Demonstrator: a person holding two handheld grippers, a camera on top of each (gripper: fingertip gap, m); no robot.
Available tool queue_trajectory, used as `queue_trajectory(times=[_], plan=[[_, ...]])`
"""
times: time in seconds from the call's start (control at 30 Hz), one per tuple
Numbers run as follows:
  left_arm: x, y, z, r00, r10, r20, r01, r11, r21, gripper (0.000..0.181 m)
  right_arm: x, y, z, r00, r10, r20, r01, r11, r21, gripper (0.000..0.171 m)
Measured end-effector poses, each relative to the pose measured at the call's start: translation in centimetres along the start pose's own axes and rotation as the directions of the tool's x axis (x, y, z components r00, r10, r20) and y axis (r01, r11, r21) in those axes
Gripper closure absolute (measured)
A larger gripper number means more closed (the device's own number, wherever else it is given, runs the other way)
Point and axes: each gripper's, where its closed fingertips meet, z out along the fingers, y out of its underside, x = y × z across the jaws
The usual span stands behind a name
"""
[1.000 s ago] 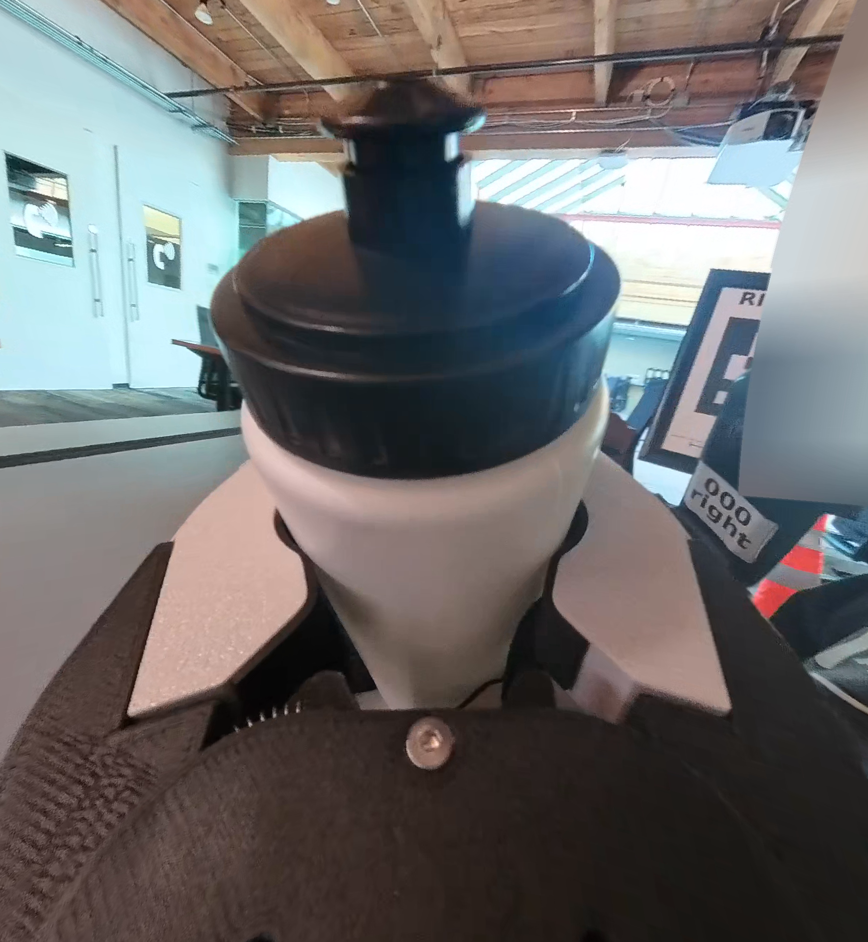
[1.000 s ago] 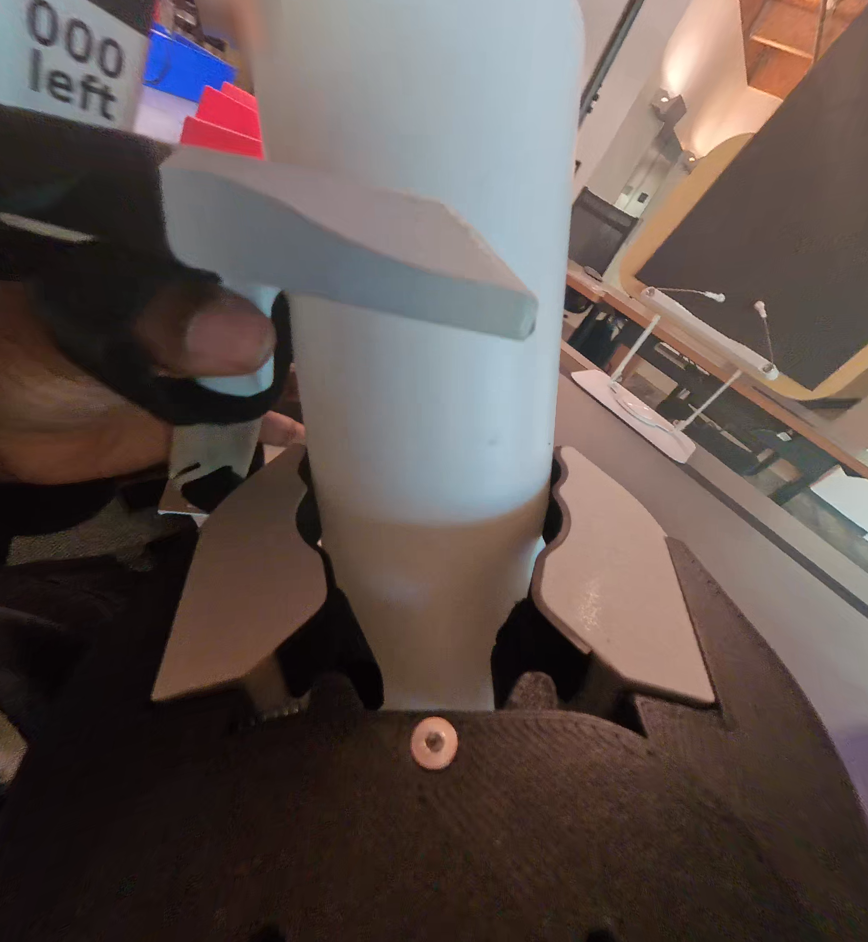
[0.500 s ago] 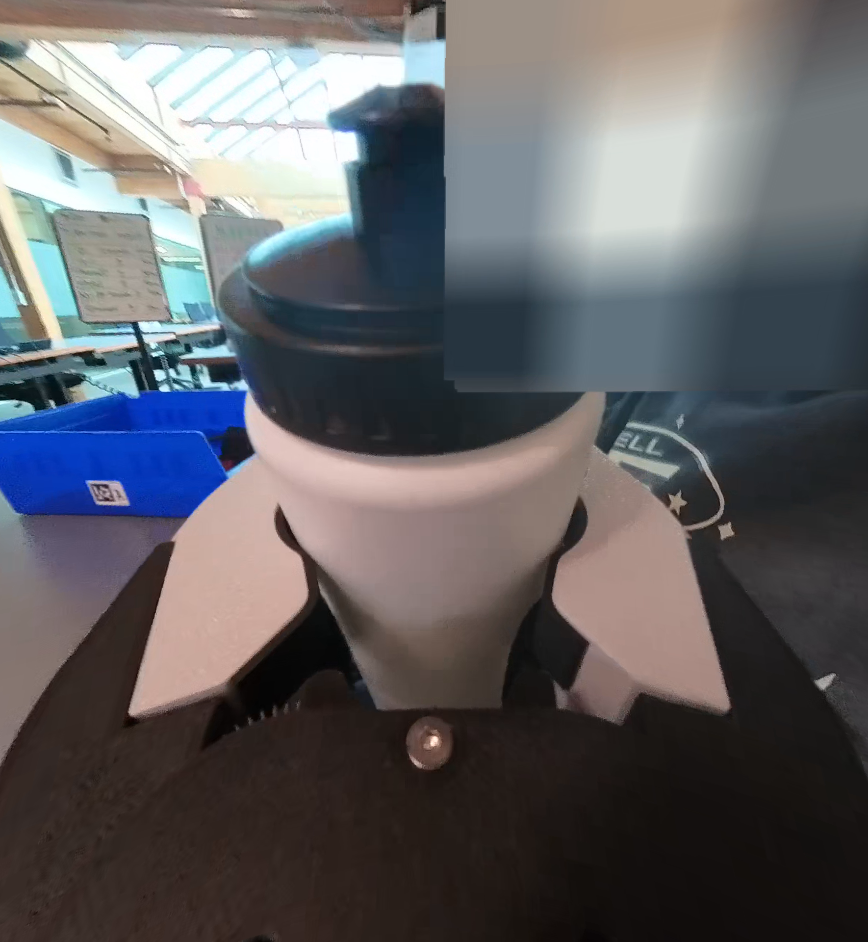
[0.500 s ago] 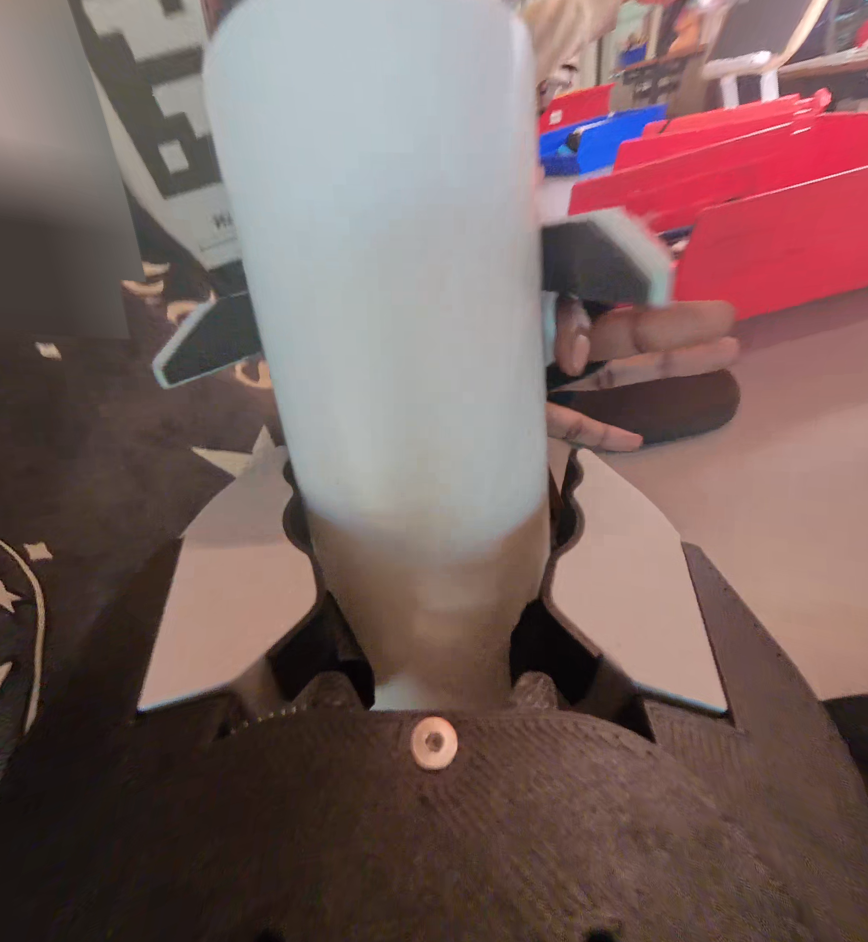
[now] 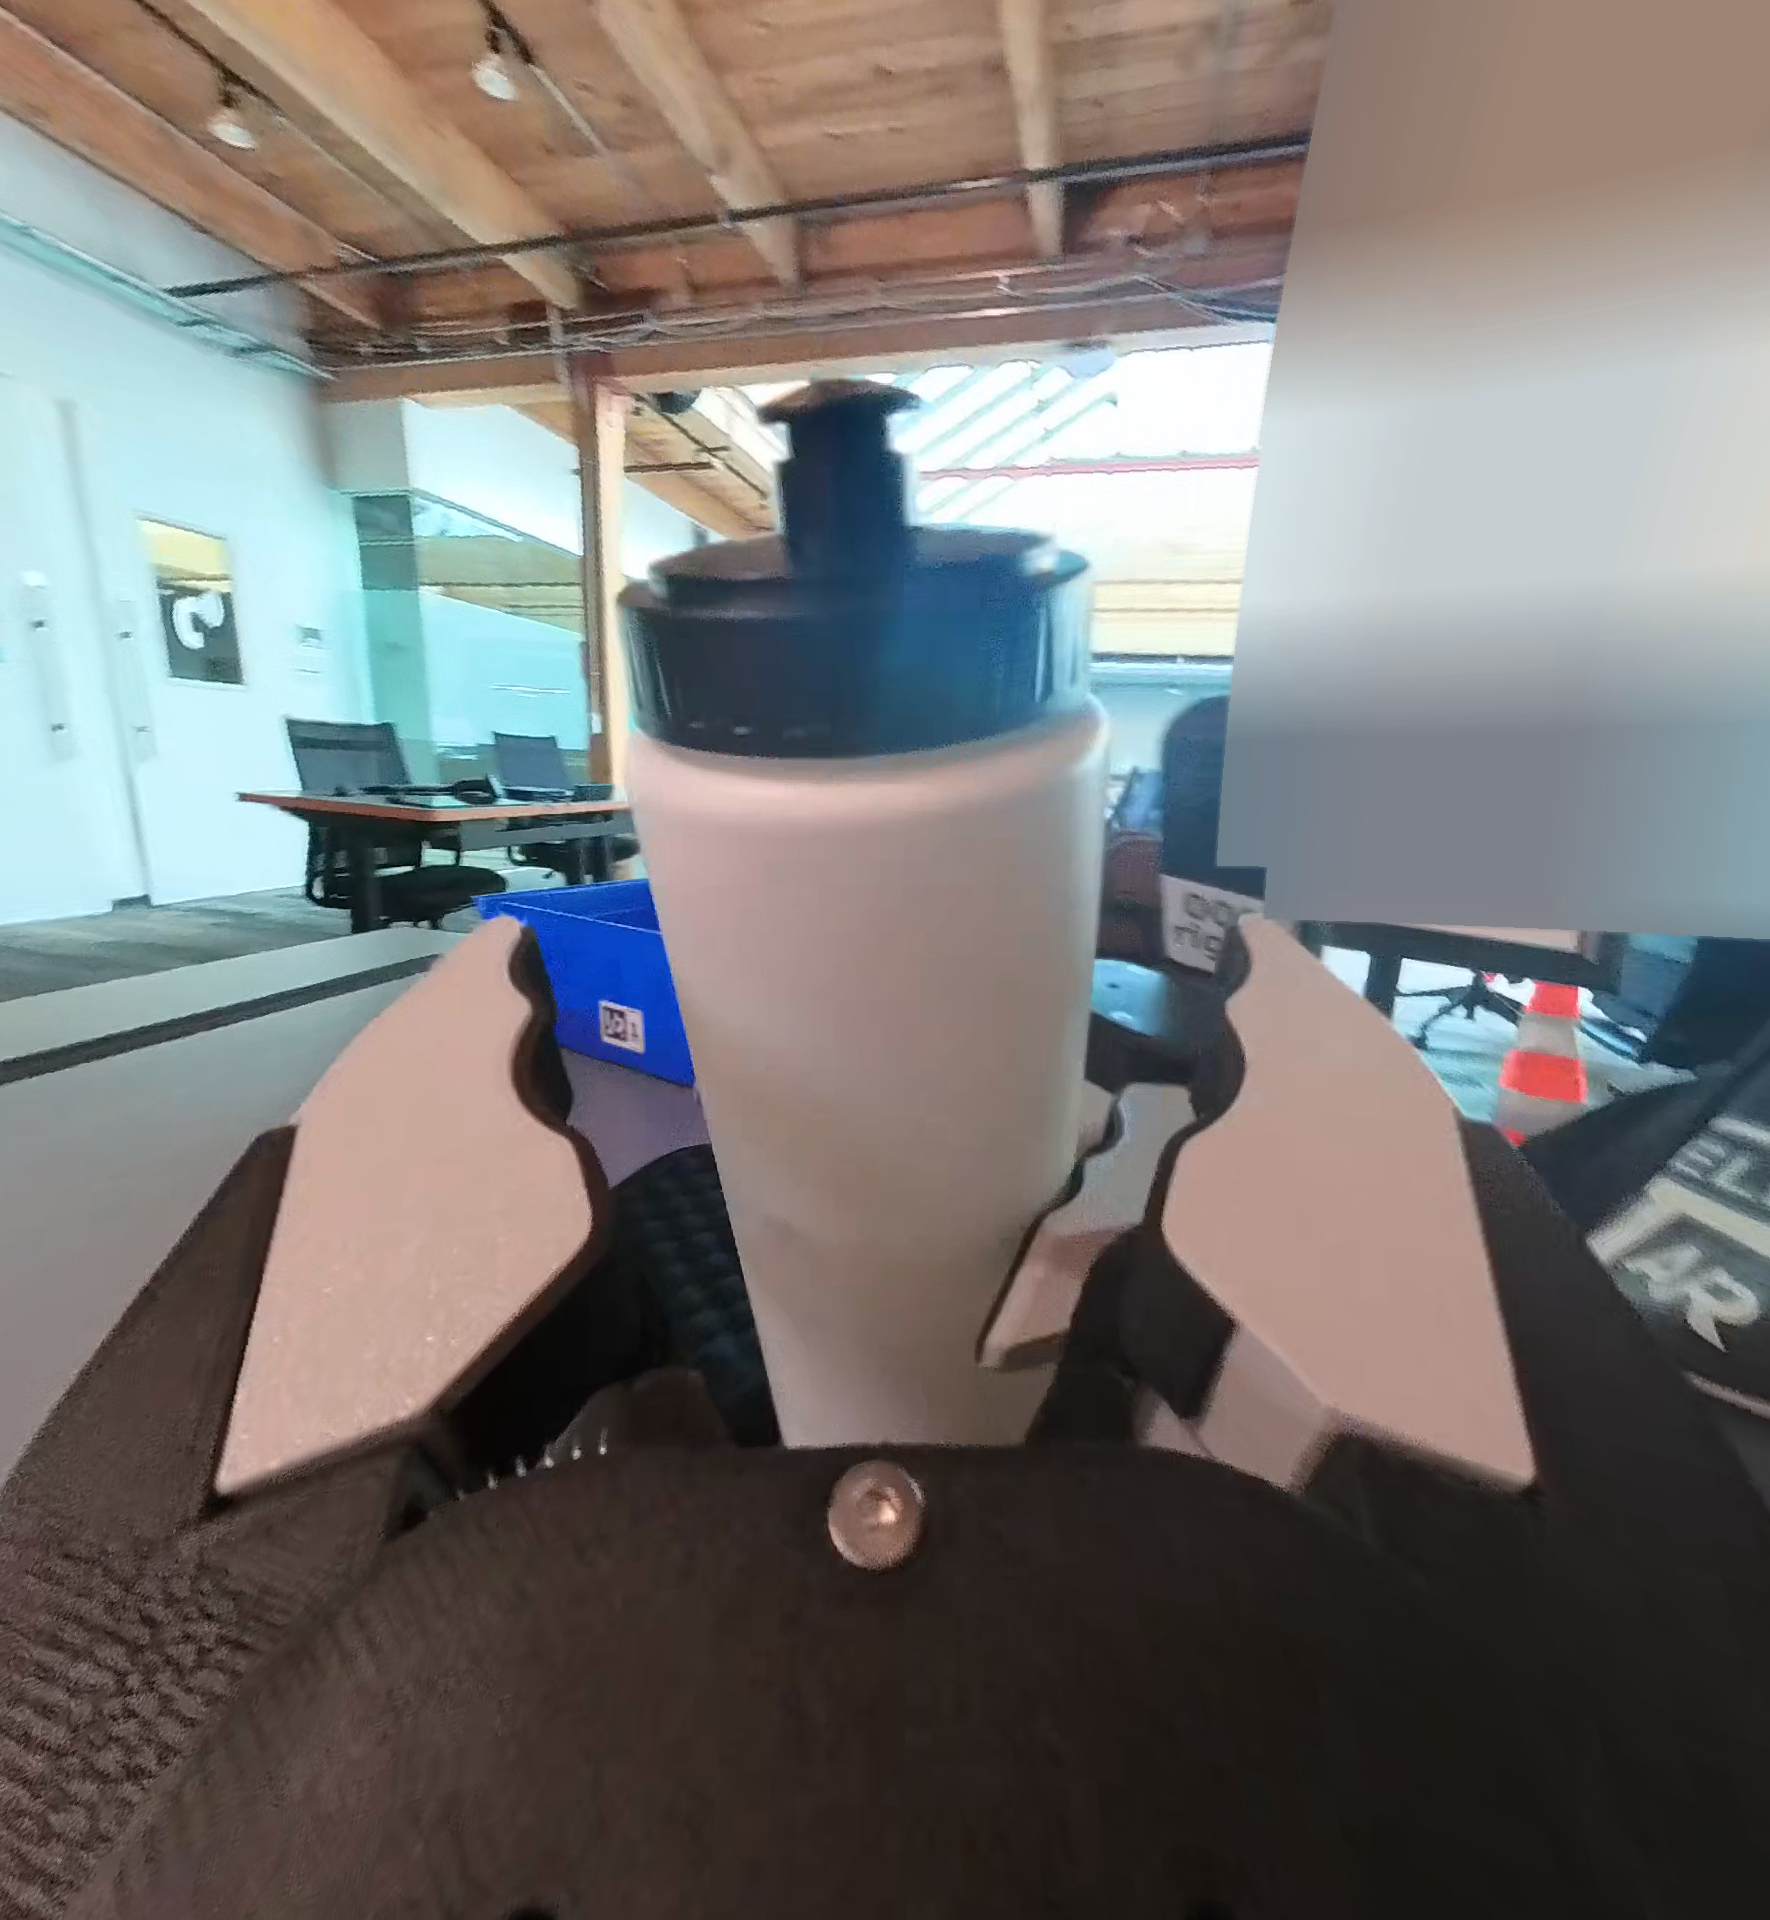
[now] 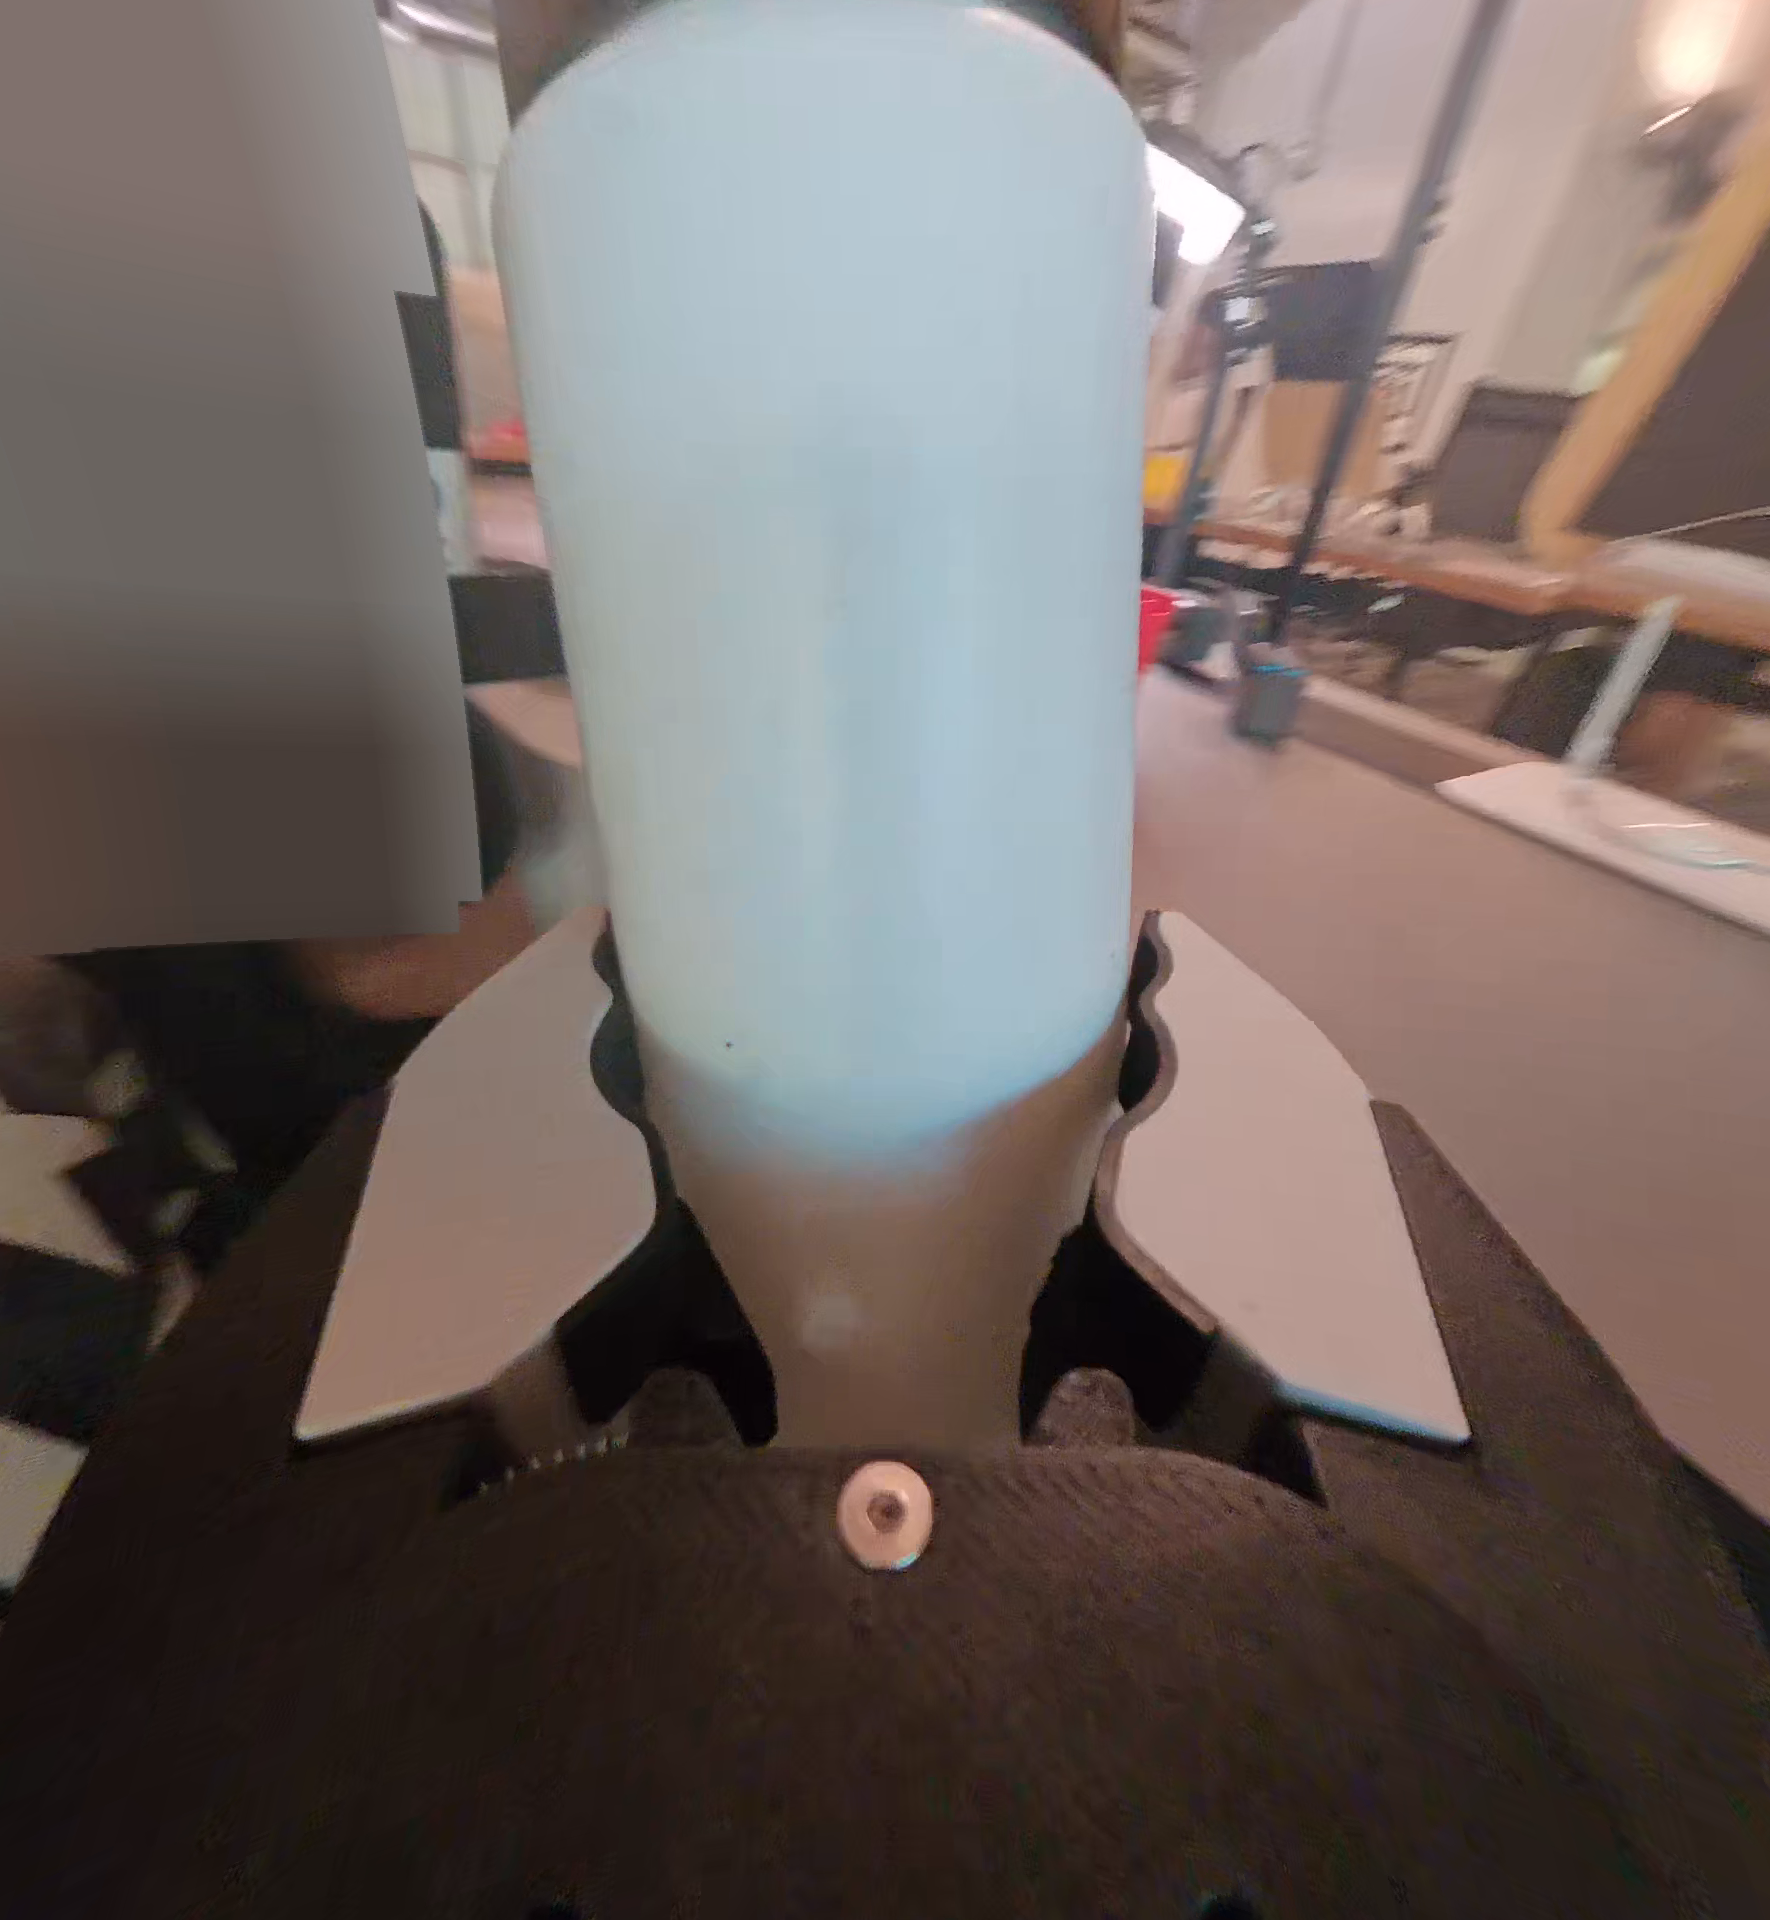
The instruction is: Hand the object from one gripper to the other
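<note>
A white bottle [image 5: 870, 987] with a black pull-spout cap [image 5: 850, 644] stands upright between the fingers of my left gripper [image 5: 886, 935]. The left jaws are spread wide, with a gap on each side of the bottle. My right gripper [image 6: 876, 925] is shut on the bottle's body [image 6: 829, 520], both fingers pressed against its sides. In the left wrist view one grey finger of the right gripper [image 5: 1047, 1268] shows against the bottle's lower part. The bottle's cap is out of frame in the right wrist view.
A blue bin [image 5: 600, 966] sits on the grey table [image 5: 81, 1143] behind the bottle. An orange cone [image 5: 1541, 1070] stands on the floor at right. The person's dark printed shirt [image 5: 1743, 1226] is close on the right. A white stand base [image 6: 1639, 852] lies on the table.
My left gripper has opened off the bottle and drawn back, so the bottle sits farther from its camera. My right gripper stays shut on it. Both views have swung round.
</note>
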Motion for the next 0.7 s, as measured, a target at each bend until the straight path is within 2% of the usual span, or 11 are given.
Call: queue_trajectory(times=[0.13,0.23,0.33,0.47,0.57,0.7], plan=[[-0.7,0.5,0.6,0.995,-0.043,0.085,0.042,0.999,0.014,0.063,1.1,0.5,0.1,0.962,-0.201,-0.187,0.187,0.979,-0.086,0.079],[-1.1,1.5,0.9,0.991,-0.060,0.118,0.062,0.998,-0.014,0.071,0.6,0.9,0.6,0.931,-0.288,-0.224,0.262,0.955,-0.140,0.079],[-0.9,1.7,0.5,0.994,-0.071,0.083,0.073,0.997,-0.022,0.079,0.2,1.1,0.9,0.923,-0.312,-0.225,0.283,0.947,-0.155,0.079],[-0.4,1.4,0.0,0.998,-0.055,-0.005,0.054,0.996,-0.064,0.079,-1.2,0.8,0.8,0.970,-0.237,-0.060,0.230,0.968,-0.100,0.082],[1.5,0.7,-0.4,0.987,-0.045,-0.157,0.036,0.998,-0.056,0.079,-2.8,-0.1,0.0,0.988,-0.030,0.149,0.037,0.998,-0.044,0.074],[4.0,1.0,-1.0,0.944,-0.018,-0.329,-0.013,0.996,-0.089,0.079,-5.0,-0.1,-1.3,0.870,0.227,0.438,-0.200,0.974,-0.108,0.068]])
